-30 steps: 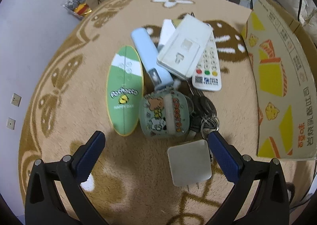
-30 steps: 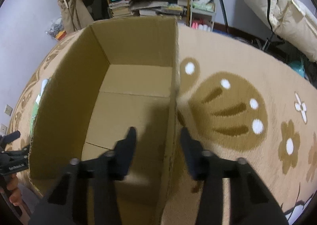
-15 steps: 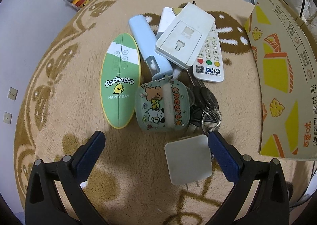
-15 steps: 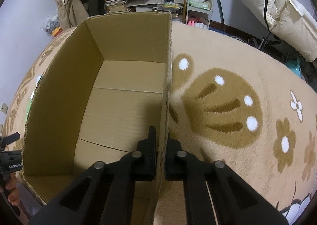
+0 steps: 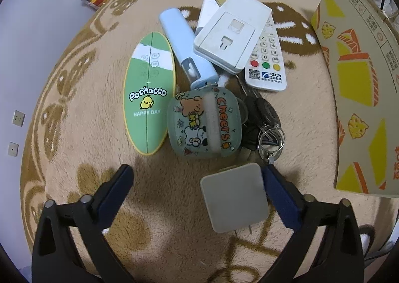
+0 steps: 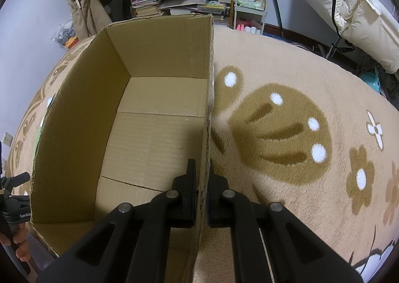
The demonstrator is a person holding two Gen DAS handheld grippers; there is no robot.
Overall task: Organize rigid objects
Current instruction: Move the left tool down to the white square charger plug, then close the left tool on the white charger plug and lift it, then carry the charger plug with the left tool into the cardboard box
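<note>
The left gripper hovers spread wide over the rug, holding nothing. Between its fingers, close against the right-hand one, lies a white plug adapter with its prongs pointing back toward the camera. Just ahead of the fingertips sits a green cartoon earbud case, with a bunch of keys touching its right side and a green oval Pochacco case to its left. Farther ahead, a pale blue stick-shaped device leans in under a white wall socket plate, which lies on top of a white remote. Something white is tucked beneath the plate too, though too little of it shows to name it.

The right gripper is pressed together on the near side wall of the cardboard box, one finger inside and one outside. The box floor looks bare, so sorting appears not to have started.

The main risk is at the adapter: it sits off-centre, so closing could shove it sideways rather than squeeze it, or nudge the keys and earbud case. The overlapping pile ahead may slide if one piece is pulled out. The thin cardboard wall could also buckle or drag the box if the right hand pulls.
</note>
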